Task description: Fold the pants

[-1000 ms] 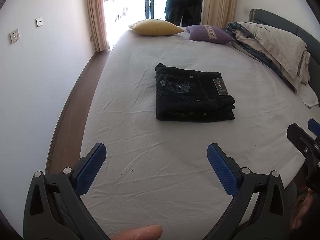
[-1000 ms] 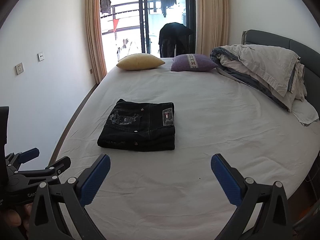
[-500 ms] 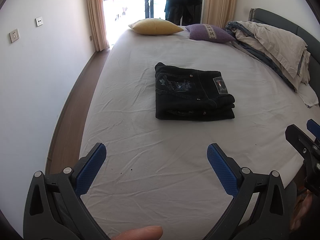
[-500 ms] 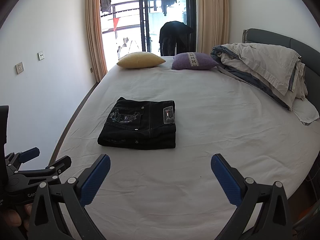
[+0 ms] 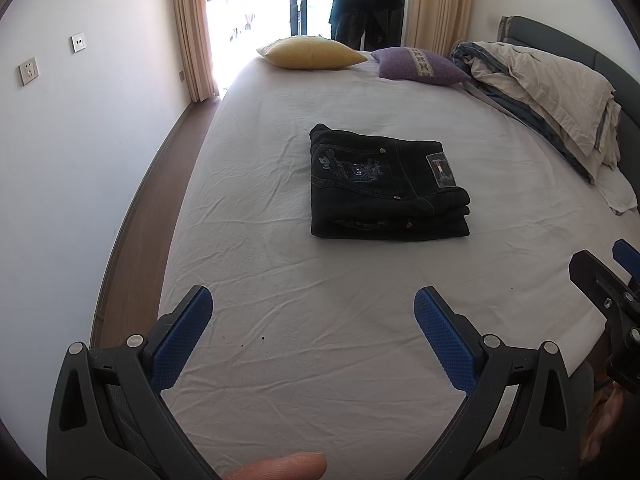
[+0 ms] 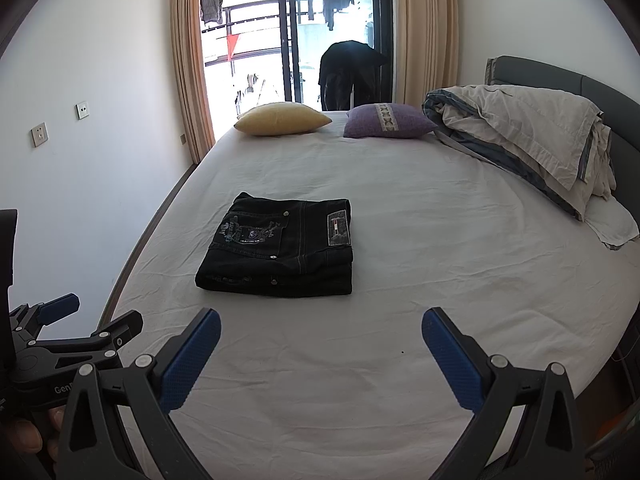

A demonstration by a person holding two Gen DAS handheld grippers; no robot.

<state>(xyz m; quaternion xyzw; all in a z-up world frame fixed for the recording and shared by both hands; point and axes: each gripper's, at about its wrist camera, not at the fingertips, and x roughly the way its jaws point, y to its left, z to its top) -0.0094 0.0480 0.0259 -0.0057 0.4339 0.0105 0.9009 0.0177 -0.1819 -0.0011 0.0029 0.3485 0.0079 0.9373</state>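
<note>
Yellow pillow (image 6: 282,118), purple pillow (image 6: 386,121) at far edge; rumpled duvet (image 6: 524,136) (right).

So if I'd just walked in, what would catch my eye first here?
Probably the dark pants, folded into a neat stack in the middle of the white bed. Next, the two open grippers with blue pads, the left gripper and the right gripper, both held above the near edge and gripping nothing. At the far end lie a yellow pillow and a purple pillow.
</note>
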